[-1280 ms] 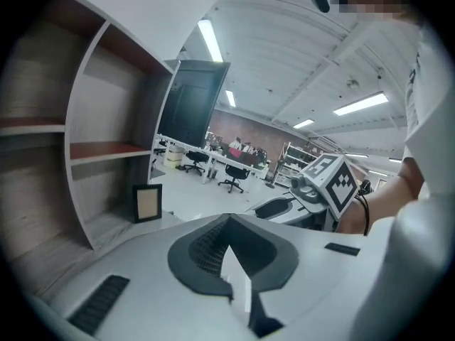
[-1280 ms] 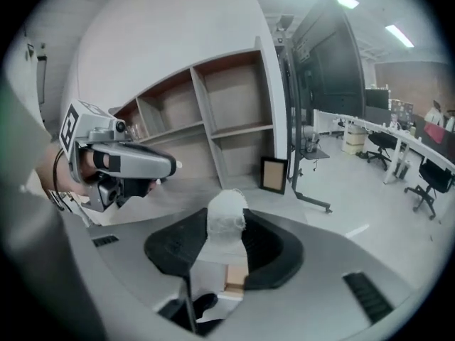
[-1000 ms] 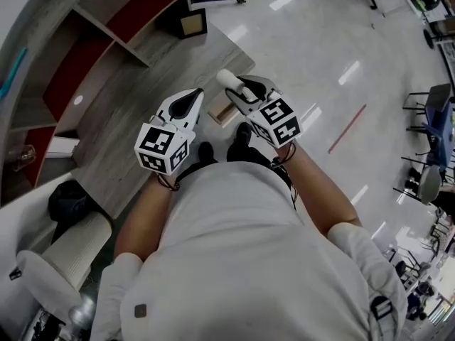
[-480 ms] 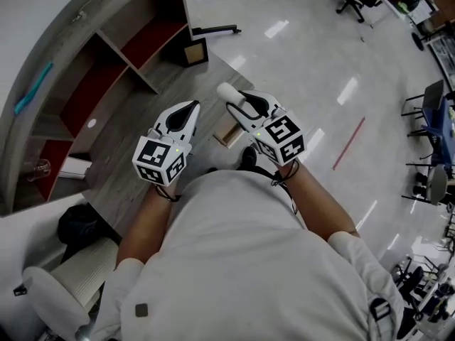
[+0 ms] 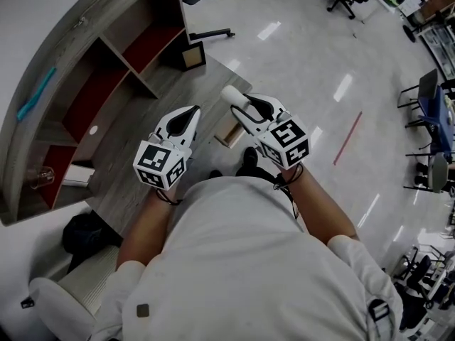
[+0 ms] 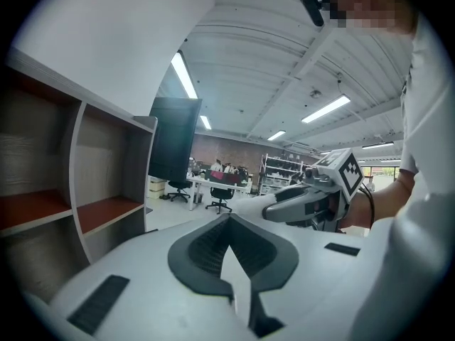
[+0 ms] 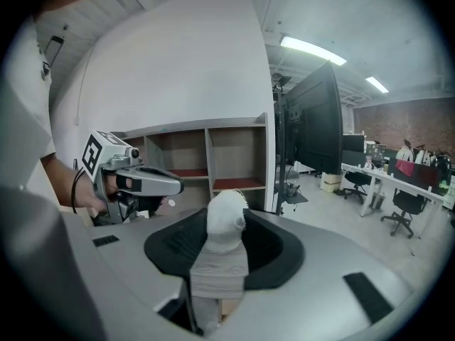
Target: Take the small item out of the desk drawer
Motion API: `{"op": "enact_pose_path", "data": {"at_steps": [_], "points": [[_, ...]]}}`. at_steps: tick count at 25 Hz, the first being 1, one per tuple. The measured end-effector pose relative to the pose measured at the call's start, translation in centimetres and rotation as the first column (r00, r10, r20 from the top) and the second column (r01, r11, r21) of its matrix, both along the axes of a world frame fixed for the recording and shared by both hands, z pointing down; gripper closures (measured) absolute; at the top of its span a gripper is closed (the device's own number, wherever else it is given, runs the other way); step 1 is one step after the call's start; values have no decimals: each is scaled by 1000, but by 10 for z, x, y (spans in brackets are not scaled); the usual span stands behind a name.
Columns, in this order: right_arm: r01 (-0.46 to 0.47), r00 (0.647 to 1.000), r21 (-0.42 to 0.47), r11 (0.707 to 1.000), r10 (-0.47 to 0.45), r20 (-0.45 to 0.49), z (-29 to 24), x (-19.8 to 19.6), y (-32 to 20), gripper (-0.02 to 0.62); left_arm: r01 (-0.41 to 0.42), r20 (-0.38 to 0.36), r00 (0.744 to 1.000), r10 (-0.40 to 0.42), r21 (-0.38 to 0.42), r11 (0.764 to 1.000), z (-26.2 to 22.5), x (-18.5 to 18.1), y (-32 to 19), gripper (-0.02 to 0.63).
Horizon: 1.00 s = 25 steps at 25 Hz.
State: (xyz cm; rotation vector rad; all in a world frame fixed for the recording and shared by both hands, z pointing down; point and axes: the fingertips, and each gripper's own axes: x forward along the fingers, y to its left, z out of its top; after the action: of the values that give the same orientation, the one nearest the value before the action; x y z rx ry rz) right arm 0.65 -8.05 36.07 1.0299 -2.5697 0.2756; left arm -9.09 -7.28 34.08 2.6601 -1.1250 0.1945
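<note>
My right gripper (image 5: 239,101) is shut on a small white fluffy item (image 5: 230,94), held above the near edge of the grey wood desk (image 5: 135,144). In the right gripper view the white item (image 7: 226,220) sits between the dark pads (image 7: 270,251). A light wooden drawer (image 5: 228,132) juts out from the desk just below that gripper. My left gripper (image 5: 186,115) hovers over the desk to the left, its jaws closed together with nothing in them; the left gripper view shows its tips (image 6: 229,222) meeting. Each gripper shows in the other's view: the right gripper (image 6: 313,201), the left gripper (image 7: 135,183).
A shelf unit with red boards (image 5: 92,94) stands at the back of the desk, with a white box (image 5: 77,176) in a lower compartment. A black bag (image 5: 85,231) and a white chair (image 5: 67,300) are at the lower left. Office chairs (image 5: 430,119) stand far right on the glossy floor.
The head view has shifted so more of the shelf unit shows. Both grippers keep much the same pose, the right one still holding the white item.
</note>
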Motion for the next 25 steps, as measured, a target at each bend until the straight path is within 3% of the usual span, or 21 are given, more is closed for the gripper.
{"op": "enact_pose_path", "data": {"at_steps": [11,18,25], "points": [[-60,998,29,998,60,10,-7,25,25,439,-19,16,1000,19,27,999,-5,6,23,595],[-35,999,35,999,34,29,-13,54,39,439,-2,35,999,1,43,999,-14,36,35,595],[28,999,35,999,-29,24,-11,98,64,439,27,43,999,-28,38,999,-15,88,60,595]]}}
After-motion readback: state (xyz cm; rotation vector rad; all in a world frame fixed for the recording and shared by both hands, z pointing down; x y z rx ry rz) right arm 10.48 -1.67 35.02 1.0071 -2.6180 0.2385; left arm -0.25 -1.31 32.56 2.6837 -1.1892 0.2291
